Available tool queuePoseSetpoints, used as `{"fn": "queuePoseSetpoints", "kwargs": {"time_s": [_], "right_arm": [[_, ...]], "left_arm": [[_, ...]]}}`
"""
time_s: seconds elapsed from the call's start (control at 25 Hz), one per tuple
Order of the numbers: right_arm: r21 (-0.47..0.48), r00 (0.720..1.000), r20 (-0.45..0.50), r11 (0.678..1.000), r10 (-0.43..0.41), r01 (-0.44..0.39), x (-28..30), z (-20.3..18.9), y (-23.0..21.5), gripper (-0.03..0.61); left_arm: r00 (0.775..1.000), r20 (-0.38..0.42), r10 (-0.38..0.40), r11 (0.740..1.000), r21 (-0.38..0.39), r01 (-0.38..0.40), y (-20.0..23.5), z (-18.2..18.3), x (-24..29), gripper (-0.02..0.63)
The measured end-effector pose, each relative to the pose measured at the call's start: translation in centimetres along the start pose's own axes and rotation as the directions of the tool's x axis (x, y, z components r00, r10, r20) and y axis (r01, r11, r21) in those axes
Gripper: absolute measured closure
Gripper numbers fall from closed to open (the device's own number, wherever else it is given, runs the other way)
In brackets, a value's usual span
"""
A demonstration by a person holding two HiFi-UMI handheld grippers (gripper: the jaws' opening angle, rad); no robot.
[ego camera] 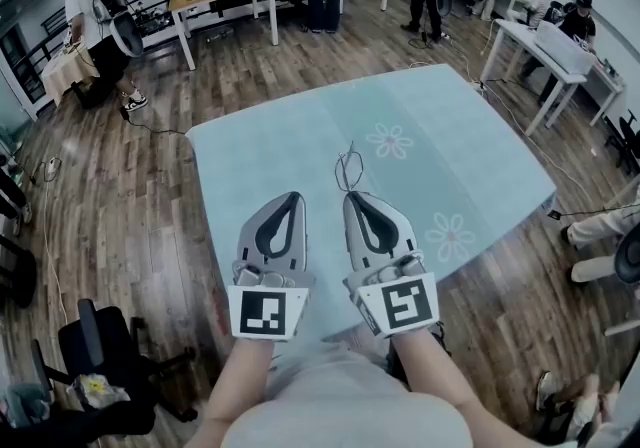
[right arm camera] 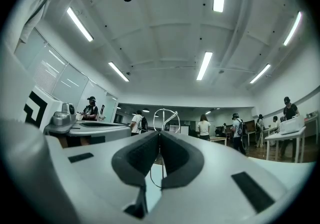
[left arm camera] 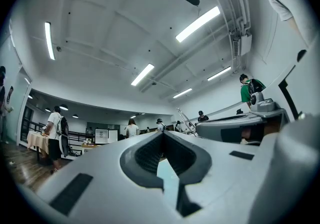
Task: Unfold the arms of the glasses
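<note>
Pinching the thin wire glasses [ego camera: 348, 168] between its closed jaws, the right hand-held gripper [ego camera: 352, 194] holds them raised over the middle of the bench [ego camera: 480, 156], probably so that the left hand-held gripper [ego camera: 294, 196], closed on nothing just beside it, can reach an arm.

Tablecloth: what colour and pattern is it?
Pale turquoise tablecloth with scattered flower prints, best in the head view.

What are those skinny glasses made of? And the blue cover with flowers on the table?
The glasses look like thin bare wire, probably metal: the rims are very fine loops that keep their shape. The table cover looks like matte cloth or a soft plastic sheet, pale blue with printed flowers. Faint fold lines cross it, but I cannot tell which it is.
</note>
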State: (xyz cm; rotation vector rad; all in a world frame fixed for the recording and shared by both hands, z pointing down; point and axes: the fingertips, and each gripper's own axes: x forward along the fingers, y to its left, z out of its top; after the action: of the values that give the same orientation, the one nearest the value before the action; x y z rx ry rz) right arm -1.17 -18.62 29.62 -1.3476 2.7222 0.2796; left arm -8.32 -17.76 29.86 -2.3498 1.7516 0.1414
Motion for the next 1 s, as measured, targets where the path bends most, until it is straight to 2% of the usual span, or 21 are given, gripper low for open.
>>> {"fn": "queuePoseSetpoints", "kwargs": {"time_s": [0.56, 1.0], "right_arm": [[0.069, 0.989, -0.109, 0.994, 0.096, -0.088, 0.0, -1.5, -0.5, 0.569], [0.212, 0.948, -0.240, 0.964, 0.209, -0.158, -0.2, -3.4, -0.3, 0.569]], "left_arm": [[1.000, -0.012, 0.001, 1.000, 0.001, -0.001, -0.3, -0.7, 0.0, 0.604], [1.000, -0.031, 0.005, 1.000, -0.005, -0.005, -0.3, -1.4, 0.0, 0.604]]}}
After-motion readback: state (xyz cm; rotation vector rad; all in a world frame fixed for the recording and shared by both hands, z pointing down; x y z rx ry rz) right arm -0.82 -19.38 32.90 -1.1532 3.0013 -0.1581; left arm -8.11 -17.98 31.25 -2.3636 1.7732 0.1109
